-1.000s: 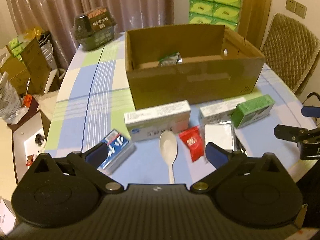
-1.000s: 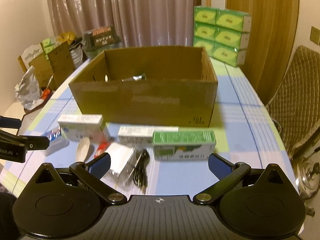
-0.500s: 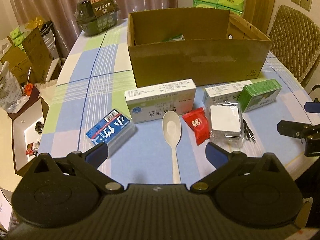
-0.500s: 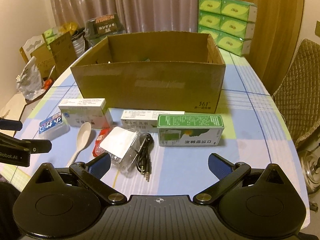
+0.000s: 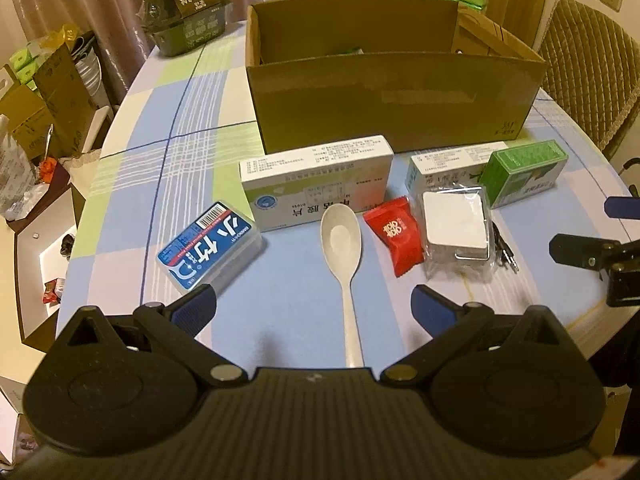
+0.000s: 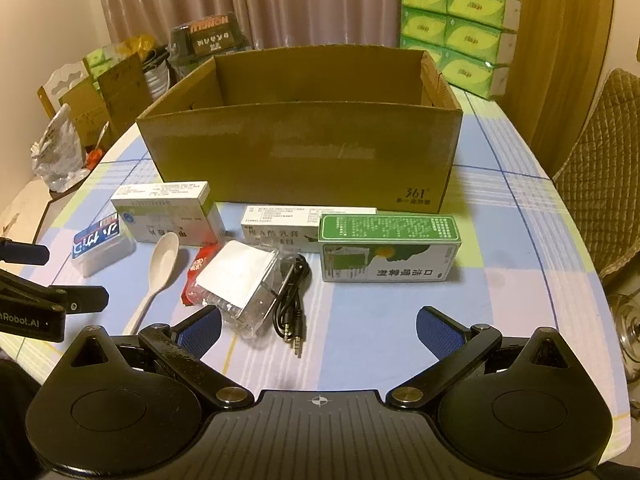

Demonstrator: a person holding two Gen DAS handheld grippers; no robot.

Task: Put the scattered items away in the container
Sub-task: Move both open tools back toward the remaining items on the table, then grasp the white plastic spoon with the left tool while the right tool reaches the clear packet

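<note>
An open cardboard box (image 5: pixel 394 100) (image 6: pixel 304 152) stands mid-table. In front of it lie a white medicine box (image 5: pixel 316 180) (image 6: pixel 168 212), a blue-labelled clear case (image 5: pixel 210 246) (image 6: pixel 100 244), a white spoon (image 5: pixel 344 248) (image 6: pixel 158 272), a red candy packet (image 5: pixel 394 234) (image 6: pixel 196 266), a clear box with a white top (image 5: pixel 456 230) (image 6: pixel 236 276), a black cable (image 6: pixel 290 300), a slim white box (image 6: pixel 308 222) and a green box (image 5: pixel 522 172) (image 6: pixel 390 248). My left gripper (image 5: pixel 314 306) is open above the spoon handle. My right gripper (image 6: pixel 318 326) is open near the cable, holding nothing.
A stack of green tissue packs (image 6: pixel 460 36) and a dark packaged item (image 5: pixel 186 8) sit behind the box. A quilted chair (image 6: pixel 604 168) stands at the right. Cartons and bags (image 5: pixel 44 92) crowd the floor at the left, beyond the table edge.
Both grippers have dropped lower and closer to the scattered items, so the box interior is now less visible. Nothing on the table has moved. Both grippers stay open.
</note>
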